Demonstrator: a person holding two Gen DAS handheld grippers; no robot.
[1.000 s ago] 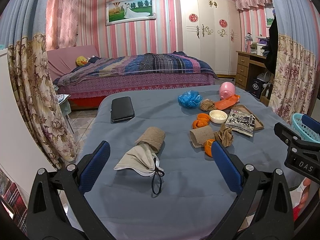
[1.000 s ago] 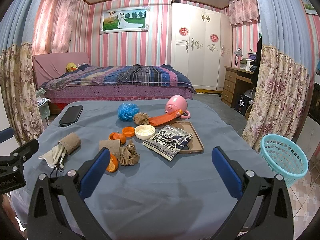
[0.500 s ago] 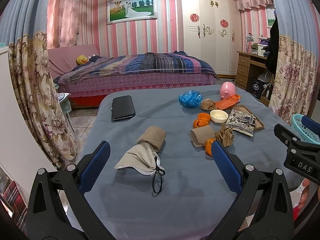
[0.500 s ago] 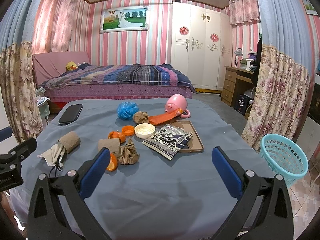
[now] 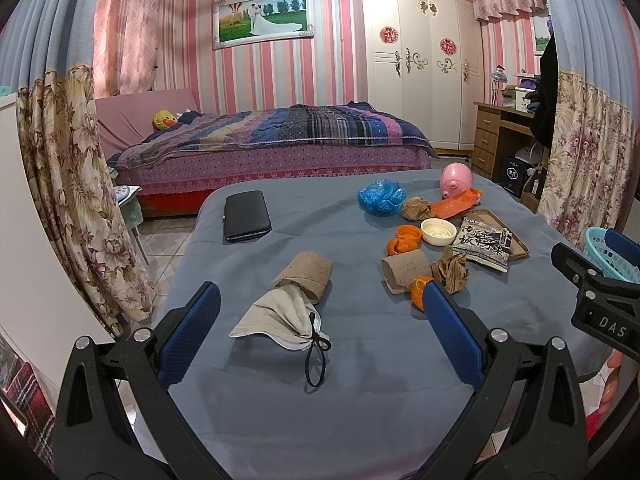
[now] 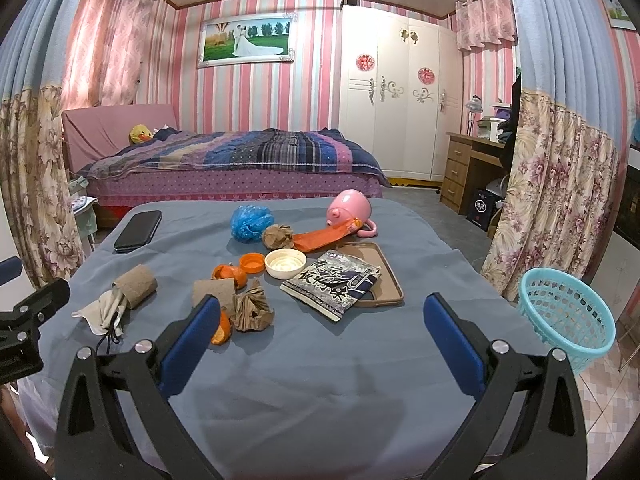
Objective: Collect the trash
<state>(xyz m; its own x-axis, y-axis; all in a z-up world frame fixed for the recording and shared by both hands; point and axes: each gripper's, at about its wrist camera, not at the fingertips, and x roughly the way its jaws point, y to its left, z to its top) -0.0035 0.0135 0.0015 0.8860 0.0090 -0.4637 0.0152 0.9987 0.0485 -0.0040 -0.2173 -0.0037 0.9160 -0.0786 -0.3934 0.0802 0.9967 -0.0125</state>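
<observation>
My left gripper (image 5: 320, 320) and right gripper (image 6: 320, 320) gape empty; 1 finger (image 6: 190, 332) half hides what may be orange peel (image 6: 222, 330)

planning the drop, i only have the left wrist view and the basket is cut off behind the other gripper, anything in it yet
Observer: The right wrist view shows the whole basket. Its inside looks empty.
Operator: is it up on the table or down low
Observer: Down low. It stands upright on the tiled floor, off the right edge of the table and apart from it.
Operator: and is the right gripper free to carry
Observer: Yes. The right gripper has its fingers spread wide over bare cloth, with nothing between them.
</observation>
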